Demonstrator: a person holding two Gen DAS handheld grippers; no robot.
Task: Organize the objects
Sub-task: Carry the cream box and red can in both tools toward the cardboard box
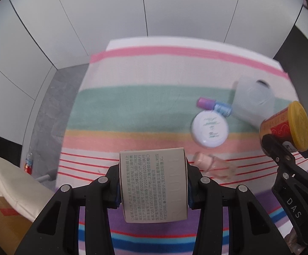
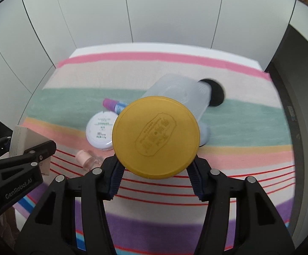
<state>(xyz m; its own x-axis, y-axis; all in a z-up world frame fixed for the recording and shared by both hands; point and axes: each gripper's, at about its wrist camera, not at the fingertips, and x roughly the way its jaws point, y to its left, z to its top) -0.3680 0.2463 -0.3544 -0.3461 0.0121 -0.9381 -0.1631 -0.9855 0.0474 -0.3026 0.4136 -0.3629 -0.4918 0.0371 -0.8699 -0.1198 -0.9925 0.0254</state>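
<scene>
clearly the left wrist view carries the first risk: the left tool (image 1: pixel 154 188) is clamped on a beige carton (image 1: pixel 152 182) printed with small text, its blue pads pressing the 2 side faces and much of the carton standing past the pads toward the lens. i judge thin card could crush or pivot if the squeeze shifts. the carton hangs above the striped surface (image 1: pixel 132 106), and the tool points steeply down at it. at the right edge the right tool (image 1: pixel 279 148) holds a yellow-lidded jar (image 1: pixel 285 125) close by, so the 2 tools could knock together if either swings inward. on the cloth ahead lie a white round compact (image 1: pixel 210 128), a purple-and-blue tube (image 1: pixel 214 105), a frosted bottle (image 1: pixel 252 99) on its side and a pink-capped vial (image 1: pixel 213 163).

seen from the right wrist view, the right tool (image 2: pixel 155 170) grips the jar below its yellow lid (image 2: pixel 156 137), pads at either side; the contact itself is hidden under the lid, so i cannot judge how deep the hold is. a round, smooth jar may slip or twist out. it hangs over the compact (image 2: pixel 99 131) and vial (image 2: pixel 88 159), and a drop would scatter them. this tool also tilts steeply down, with the left tool (image 2: pixel 26 159) and carton (image 2: pixel 23 140) just beside it at the left.
</scene>
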